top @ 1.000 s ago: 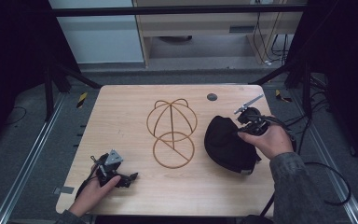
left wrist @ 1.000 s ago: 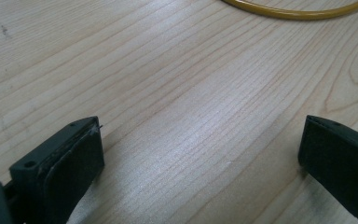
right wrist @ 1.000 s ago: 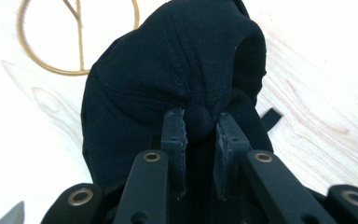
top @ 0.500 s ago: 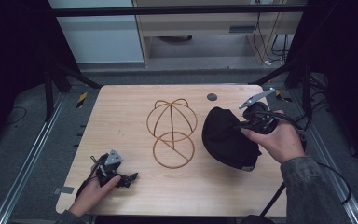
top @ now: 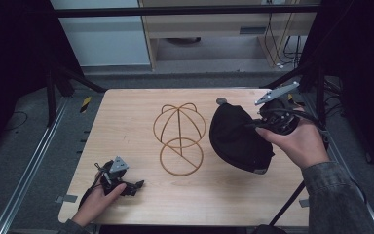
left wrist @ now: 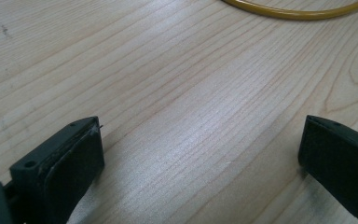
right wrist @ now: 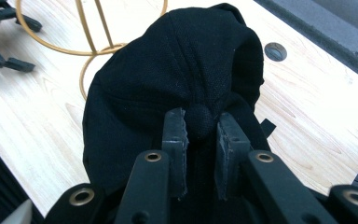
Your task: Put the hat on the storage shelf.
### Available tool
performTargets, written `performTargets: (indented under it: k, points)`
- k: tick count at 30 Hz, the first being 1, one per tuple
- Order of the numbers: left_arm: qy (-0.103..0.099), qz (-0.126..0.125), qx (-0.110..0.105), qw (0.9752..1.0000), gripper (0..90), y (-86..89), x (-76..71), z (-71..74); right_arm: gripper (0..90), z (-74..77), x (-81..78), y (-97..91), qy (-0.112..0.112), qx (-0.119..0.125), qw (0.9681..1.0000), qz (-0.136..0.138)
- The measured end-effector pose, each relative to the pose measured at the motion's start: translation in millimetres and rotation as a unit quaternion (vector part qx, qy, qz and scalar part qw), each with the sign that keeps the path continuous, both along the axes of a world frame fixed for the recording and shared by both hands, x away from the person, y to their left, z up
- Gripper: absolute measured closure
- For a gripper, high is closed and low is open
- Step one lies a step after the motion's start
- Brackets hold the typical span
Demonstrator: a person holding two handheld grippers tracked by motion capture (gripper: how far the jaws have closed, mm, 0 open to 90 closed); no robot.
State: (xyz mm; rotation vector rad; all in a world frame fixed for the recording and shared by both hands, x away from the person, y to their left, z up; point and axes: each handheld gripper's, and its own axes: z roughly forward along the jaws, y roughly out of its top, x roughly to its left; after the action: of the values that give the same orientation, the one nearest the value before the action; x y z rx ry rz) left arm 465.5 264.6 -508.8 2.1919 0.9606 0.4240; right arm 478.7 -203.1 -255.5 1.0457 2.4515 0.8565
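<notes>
Right hand raised above the table's right edge, forearm in a grey-green sleeve entering from the lower right. Right gripper points inward over the table, jaws pinched tight on a fold of black cap.

Left hand rests at the table's near left corner. Left gripper lies low on the table, jaws wide apart, nothing between.

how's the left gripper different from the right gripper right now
The left gripper has its black jaws wide apart with bare wooden table between them; the right gripper is shut on the black fabric cap, pinching its top button. The left one lies low on the table near the front edge, while the right one is held up off it, the cap hanging. Both are hand-held and two-jawed.
</notes>
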Motion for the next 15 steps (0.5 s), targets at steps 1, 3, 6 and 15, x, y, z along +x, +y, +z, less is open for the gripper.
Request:
performTargets:
  k: [1, 3, 6, 15]
  points:
    - [0.000, 0.000, 0.000, 1.0000, 0.0, 0.0, 0.0, 0.0, 76.8, 2.3, -0.8, 0.2, -0.002, -0.001, 1.0000, 0.003]
    - [0.000, 0.000, 0.000, 1.0000, 0.0, 0.0, 0.0, 0.0, 76.8, 7.1, -2.3, 0.1, -0.007, 0.001, 1.0000, 0.005]
    - [0.000, 0.000, 0.000, 1.0000, 0.0, 0.0, 0.0, 0.0, 76.8, 14.8, -4.5, -0.3, -0.013, 0.005, 0.9999, 0.005]
    - [0.000, 0.000, 0.000, 1.0000, 0.0, 0.0, 0.0, 0.0, 76.8, 41.1, -13.3, 5.1, -0.044, 0.029, 0.9984, 0.019]
